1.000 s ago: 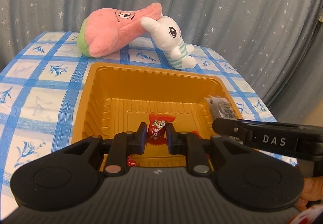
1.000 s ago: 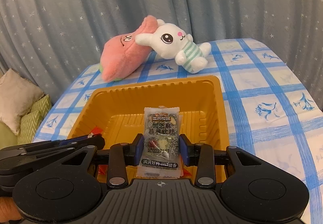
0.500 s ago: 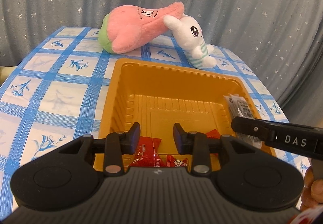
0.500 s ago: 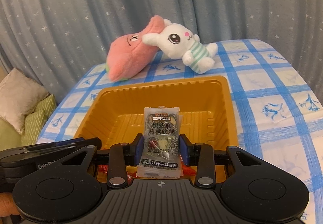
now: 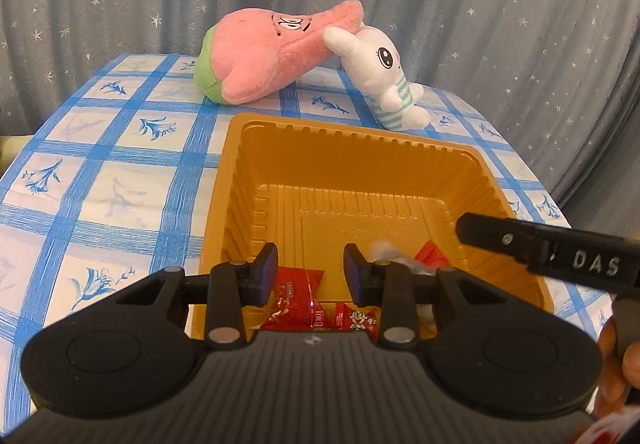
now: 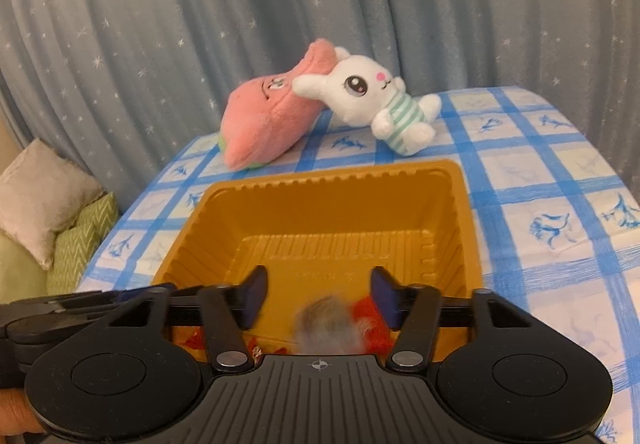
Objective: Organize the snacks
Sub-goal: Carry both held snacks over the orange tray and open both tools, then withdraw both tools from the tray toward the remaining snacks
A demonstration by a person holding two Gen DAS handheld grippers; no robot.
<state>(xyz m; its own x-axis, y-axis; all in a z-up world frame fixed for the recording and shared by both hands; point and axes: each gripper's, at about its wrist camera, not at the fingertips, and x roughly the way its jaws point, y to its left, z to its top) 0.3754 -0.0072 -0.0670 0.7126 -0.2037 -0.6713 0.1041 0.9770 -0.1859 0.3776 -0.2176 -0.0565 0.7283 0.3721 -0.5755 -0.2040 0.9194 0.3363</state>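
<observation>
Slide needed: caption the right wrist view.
Right gripper open over orange tray, blurred snack packet dropping in.

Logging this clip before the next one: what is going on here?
A person with a gripper in each hand is dropping snacks into the orange tray. The right gripper has just been opening its jaws, and a blurred grey packet is falling between them, no longer pressed. The left gripper is open and empty above the red snack packets already in the tray.
</observation>
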